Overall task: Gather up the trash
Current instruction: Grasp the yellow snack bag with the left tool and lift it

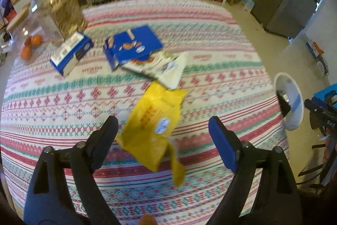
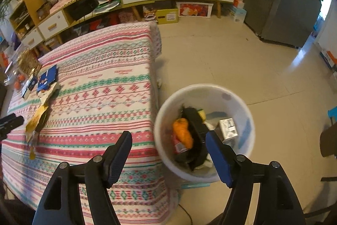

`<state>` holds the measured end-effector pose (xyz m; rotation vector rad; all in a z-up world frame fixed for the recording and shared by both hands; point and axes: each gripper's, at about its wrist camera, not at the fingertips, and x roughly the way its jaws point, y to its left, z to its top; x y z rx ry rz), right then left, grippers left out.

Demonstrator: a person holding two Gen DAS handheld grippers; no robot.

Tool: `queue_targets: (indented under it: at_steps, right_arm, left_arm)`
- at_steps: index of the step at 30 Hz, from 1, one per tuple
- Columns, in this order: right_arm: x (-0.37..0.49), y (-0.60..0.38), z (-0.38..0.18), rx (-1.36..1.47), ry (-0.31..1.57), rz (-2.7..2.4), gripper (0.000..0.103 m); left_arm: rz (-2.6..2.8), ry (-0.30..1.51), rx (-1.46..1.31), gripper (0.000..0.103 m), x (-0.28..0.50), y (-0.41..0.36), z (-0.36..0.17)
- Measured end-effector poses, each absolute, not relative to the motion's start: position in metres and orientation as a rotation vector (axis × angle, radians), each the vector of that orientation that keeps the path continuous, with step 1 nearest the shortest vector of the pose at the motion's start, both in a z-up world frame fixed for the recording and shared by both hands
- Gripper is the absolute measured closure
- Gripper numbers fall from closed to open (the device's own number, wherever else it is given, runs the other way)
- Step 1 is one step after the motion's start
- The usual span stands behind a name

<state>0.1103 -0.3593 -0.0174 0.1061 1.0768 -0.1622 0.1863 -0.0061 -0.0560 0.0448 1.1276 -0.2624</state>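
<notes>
Item: yellow bag, lying crumpled on the tablecloth, two blue boxes beyond it.
Left gripper: hanging over the bag, fingers spread, gripping nothing.
Right gripper: pointing down at the bin beside the table, fingers spread, empty.
Handling: straddle the bag's thick middle, close firmly, and lift clear so the loose tail is not dragging.

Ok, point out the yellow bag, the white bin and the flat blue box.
yellow bag (image 1: 151, 128), left wrist view, middle of its face.
white bin (image 2: 212, 90), right wrist view, far rim.
flat blue box (image 1: 137, 41), left wrist view, top face.
</notes>
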Motion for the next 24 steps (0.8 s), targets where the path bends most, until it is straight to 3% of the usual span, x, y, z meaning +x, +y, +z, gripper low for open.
queue_targets:
  at_steps: [15, 20, 24]
  right_arm:
    - [0.119, -0.336, -0.04, 0.092, 1.141, -0.133, 0.029]
    - [0.119, -0.325, -0.04, 0.063, 1.14, -0.124, 0.029]
    - [0.126, -0.306, -0.037, 0.029, 1.128, -0.108, 0.028]
  left_arm:
    - [-0.274, 1.271, 0.061, 0.018, 0.212, 0.002, -0.115]
    - [-0.281, 1.266, 0.062, 0.044, 0.205, 0.005, -0.108]
    - [-0.303, 1.282, 0.011, 0.053, 0.196, 0.019, -0.102]
